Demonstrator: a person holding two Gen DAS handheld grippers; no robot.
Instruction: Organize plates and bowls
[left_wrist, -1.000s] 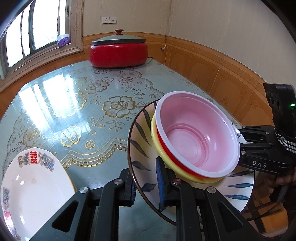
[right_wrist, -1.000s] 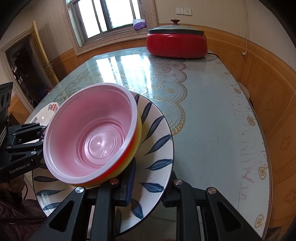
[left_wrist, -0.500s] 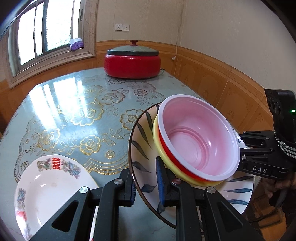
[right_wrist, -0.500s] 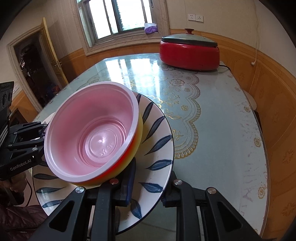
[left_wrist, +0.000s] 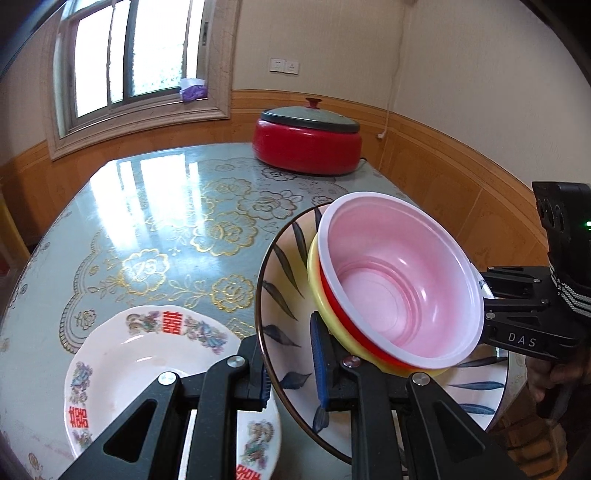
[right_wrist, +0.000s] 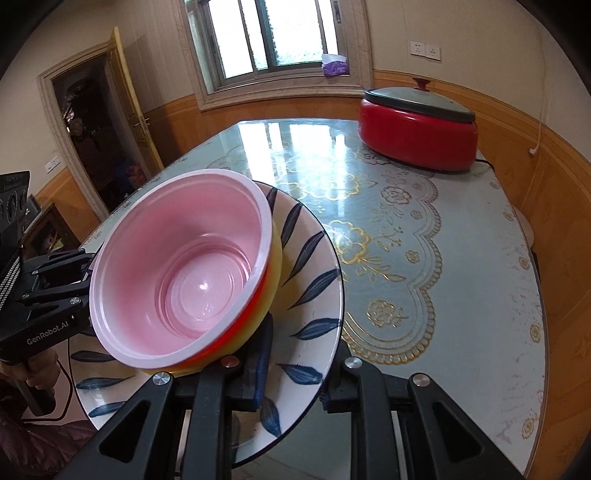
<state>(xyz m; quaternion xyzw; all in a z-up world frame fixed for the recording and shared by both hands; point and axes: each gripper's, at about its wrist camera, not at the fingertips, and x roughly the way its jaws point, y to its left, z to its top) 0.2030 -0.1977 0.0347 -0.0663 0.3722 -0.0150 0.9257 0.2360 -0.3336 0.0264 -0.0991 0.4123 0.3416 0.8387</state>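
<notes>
Left claw (left_wrist: 291, 363) and right claw (right_wrist: 291, 376) each clamped on the leaf-patterned plate's (right_wrist: 314, 295) opposite rims, stacked bowls (right_wrist: 181, 280) on the plate, white plate (left_wrist: 147, 354) on the surface (left_wrist: 147, 236) beside it

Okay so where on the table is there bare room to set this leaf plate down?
Bare tabletop runs from the white plate back to the red pot, and along the wall side. The near corner around the white plate is crowded.

Daylight pours through the window (right_wrist: 273, 37), glaring white off the glossy table (left_wrist: 122, 206). Edges bend, corners go black.
</notes>
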